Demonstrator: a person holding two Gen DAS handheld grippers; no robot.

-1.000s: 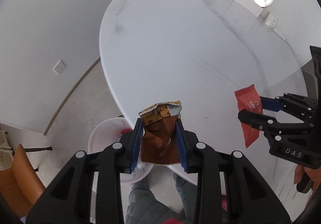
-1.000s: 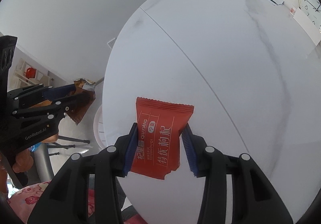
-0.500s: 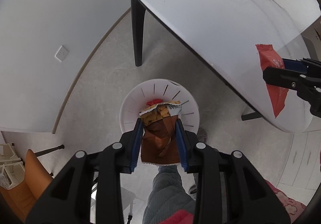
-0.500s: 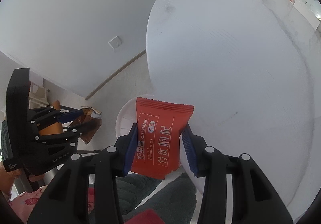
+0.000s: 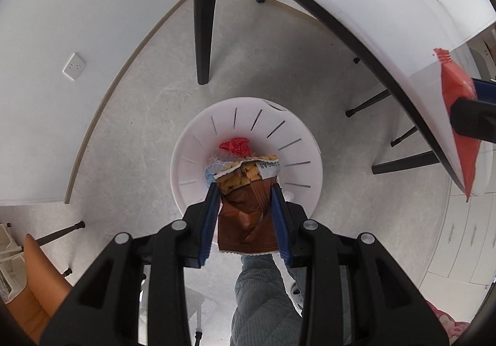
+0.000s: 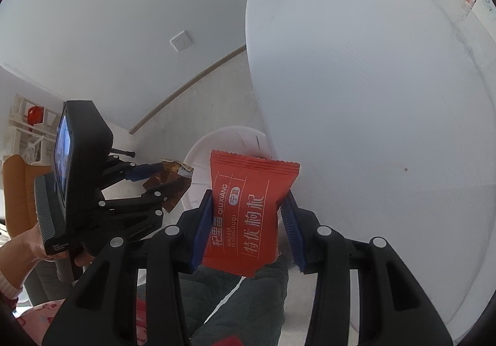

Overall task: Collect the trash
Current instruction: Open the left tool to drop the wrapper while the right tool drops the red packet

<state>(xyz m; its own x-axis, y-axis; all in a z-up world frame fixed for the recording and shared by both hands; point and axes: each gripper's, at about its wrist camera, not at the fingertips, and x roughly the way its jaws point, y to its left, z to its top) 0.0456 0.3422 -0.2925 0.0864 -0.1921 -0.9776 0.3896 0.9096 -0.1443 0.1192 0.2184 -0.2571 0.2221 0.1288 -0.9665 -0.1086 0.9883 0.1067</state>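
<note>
My left gripper [image 5: 246, 191] is shut on a torn brown snack wrapper [image 5: 248, 209] and holds it right above the white slotted trash bin [image 5: 198, 141] on the floor. A crumpled red wrapper [image 5: 235, 145] lies inside the bin. My right gripper [image 6: 248, 200] is shut on a red snack packet [image 6: 248, 212] with white lettering, held in the air at the table's edge, above the near side of the bin [image 6: 214, 150]. The left gripper and its wrapper [image 6: 169, 180] show at the left of the right wrist view. The red packet [image 5: 458, 116] shows at the right of the left wrist view.
The white oval table [image 6: 372, 98] stands to the right, its black legs [image 5: 203, 20] beyond the bin. An orange chair [image 5: 31, 284] is at the lower left. A wall socket [image 5: 73, 66] is on the white wall. The person's legs [image 5: 260, 293] are below the grippers.
Both grippers have swung left off the table and downward with their wrappers. The left gripper has come closer over the bin; the right has followed to the table's edge.
</note>
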